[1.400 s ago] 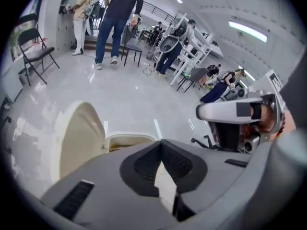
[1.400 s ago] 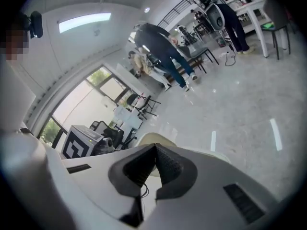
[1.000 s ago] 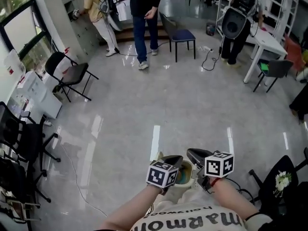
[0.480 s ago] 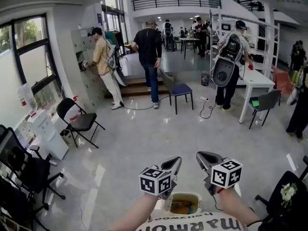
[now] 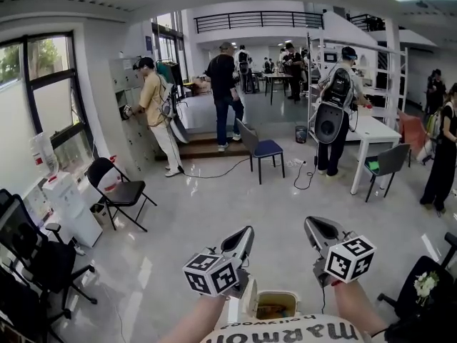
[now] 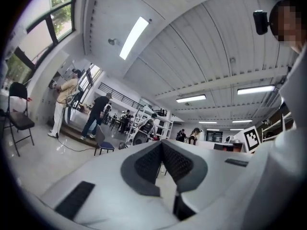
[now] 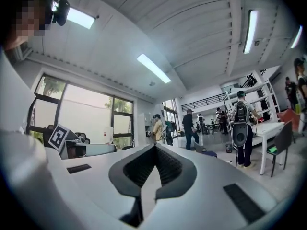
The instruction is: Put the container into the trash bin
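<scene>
At the bottom middle of the head view, close to the person's body, is a cream container with an open top and orange-brown contents. My left gripper is raised to its upper left and my right gripper to its upper right; neither touches it. Both point out into the room. In the left gripper view my left gripper has its tips together with nothing between them. My right gripper looks the same in the right gripper view. I cannot pick out a trash bin with certainty.
Several people stand at the back of the room. A blue chair stands mid-floor, a black folding chair at left with a small bin beside it, and black office chairs at the far left. A white table is on the right.
The head view has tilted up from the floor to the whole room. Both grippers rose and spread apart, and the container now sits at the bottom edge below them.
</scene>
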`<state>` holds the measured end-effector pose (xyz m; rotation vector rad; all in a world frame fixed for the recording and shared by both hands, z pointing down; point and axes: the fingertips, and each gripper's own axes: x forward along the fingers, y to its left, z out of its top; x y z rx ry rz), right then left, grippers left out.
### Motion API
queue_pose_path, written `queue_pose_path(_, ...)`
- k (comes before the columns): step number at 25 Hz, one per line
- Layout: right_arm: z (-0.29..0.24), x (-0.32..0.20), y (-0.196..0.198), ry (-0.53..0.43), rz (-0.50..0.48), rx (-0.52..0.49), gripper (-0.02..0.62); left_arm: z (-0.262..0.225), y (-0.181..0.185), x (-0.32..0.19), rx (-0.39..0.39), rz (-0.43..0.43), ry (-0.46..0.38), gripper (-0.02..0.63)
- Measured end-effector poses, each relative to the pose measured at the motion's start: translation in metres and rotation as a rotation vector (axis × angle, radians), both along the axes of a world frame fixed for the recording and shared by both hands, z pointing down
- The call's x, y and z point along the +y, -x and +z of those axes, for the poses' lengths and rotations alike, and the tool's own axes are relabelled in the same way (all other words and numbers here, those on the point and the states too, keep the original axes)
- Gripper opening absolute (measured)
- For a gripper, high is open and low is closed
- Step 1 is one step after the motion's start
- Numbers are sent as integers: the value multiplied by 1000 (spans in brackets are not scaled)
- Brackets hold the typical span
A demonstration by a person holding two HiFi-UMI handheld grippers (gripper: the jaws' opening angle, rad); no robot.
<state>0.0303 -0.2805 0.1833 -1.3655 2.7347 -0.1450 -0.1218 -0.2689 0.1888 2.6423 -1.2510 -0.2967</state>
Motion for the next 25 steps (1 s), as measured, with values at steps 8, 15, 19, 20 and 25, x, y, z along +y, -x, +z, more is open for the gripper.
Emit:
queue_pose_path(8, 16, 12, -8, 65, 41, 17, 2, 2, 9, 22, -26, -21, 2, 11)
queue_pose_path(15, 36, 19, -17, 95, 41, 47, 2, 6, -2, 38, -29, -15, -34, 11)
queue_pose_path(19, 36, 20, -21, 99, 44, 43, 2, 3, -6, 40, -25, -14, -40, 11)
queue_pose_path(20, 36, 21, -22, 100, 42, 44, 2, 3, -6, 40, -24, -17, -37, 11)
queue_pose_path(25, 37, 23, -22, 94, 32, 48, 2, 4, -5, 42, -7, -26, -31, 11)
